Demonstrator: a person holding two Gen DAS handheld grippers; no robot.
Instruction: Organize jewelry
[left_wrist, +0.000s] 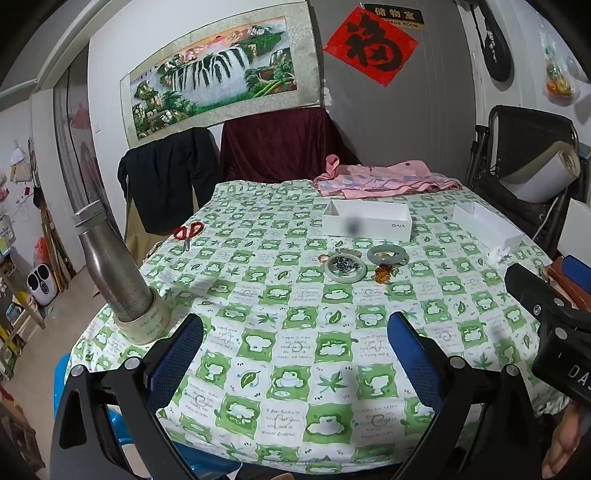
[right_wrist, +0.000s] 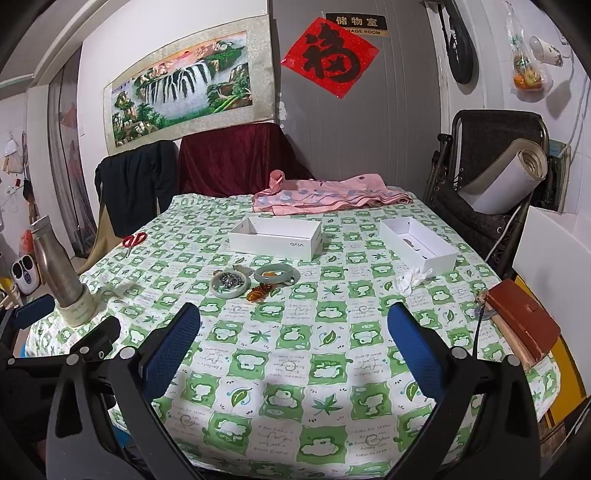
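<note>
A small heap of jewelry lies mid-table on the green frog-print cloth: a pale jade bangle (left_wrist: 346, 272) (right_wrist: 228, 290) ringing a metal watch, a darker green bangle (left_wrist: 388, 254) (right_wrist: 275, 274), an amber pendant (left_wrist: 383, 276) (right_wrist: 257, 294) and a small gold ring (left_wrist: 324, 257). Behind them stand two empty white boxes, one (left_wrist: 367, 221) (right_wrist: 275, 238) in the middle and one (left_wrist: 487, 225) (right_wrist: 417, 245) to the right. My left gripper (left_wrist: 295, 343) and right gripper (right_wrist: 295, 332) both hover open over the near cloth, well short of the jewelry, holding nothing.
A steel bottle (left_wrist: 110, 269) (right_wrist: 59, 275) stands in a tape roll at the left edge. Red scissors (left_wrist: 188, 232) (right_wrist: 133, 240) lie far left. Pink cloth (left_wrist: 384, 181) lies at the back, crumpled tissue (right_wrist: 410, 278) and a brown wallet (right_wrist: 524, 325) at right. Chairs ring the table.
</note>
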